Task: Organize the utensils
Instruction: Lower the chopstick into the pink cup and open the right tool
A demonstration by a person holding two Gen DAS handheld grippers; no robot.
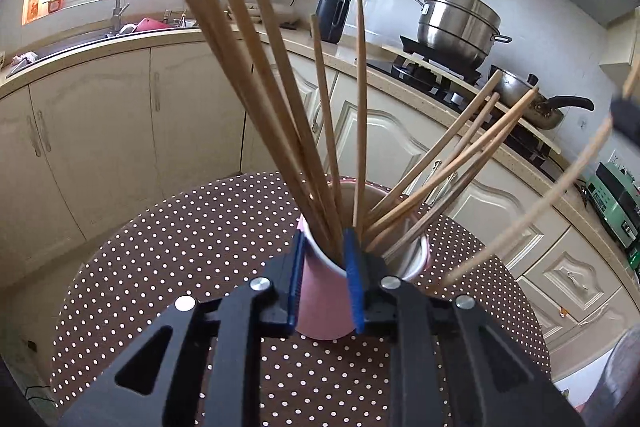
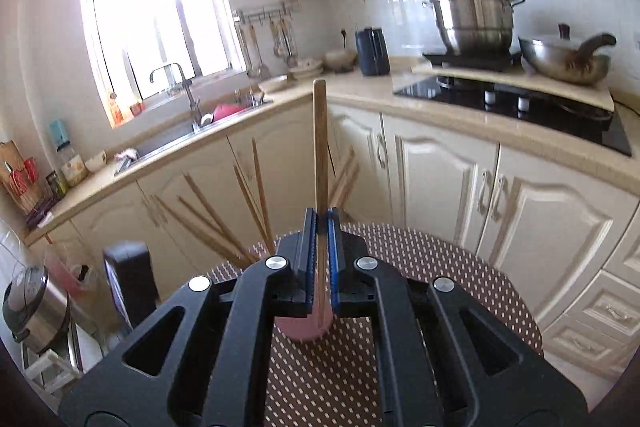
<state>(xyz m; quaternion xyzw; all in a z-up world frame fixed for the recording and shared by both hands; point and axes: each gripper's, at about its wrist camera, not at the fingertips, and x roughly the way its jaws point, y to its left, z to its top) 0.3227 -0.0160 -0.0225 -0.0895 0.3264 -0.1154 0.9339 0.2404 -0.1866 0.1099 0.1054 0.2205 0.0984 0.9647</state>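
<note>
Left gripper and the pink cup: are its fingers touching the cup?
Touching. The left wrist view shows the left gripper with both blue fingers pressed against the pink cup, one on its outer wall, one at the rim among the chopsticks.

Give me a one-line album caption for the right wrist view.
Right gripper shut on one upright chopstick above the pink cup on a dotted table.

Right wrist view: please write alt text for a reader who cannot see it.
The right hand-held gripper is shut on one upright wooden chopstick above a pink cup on a dotted table. More chopsticks fan out behind it.
</note>
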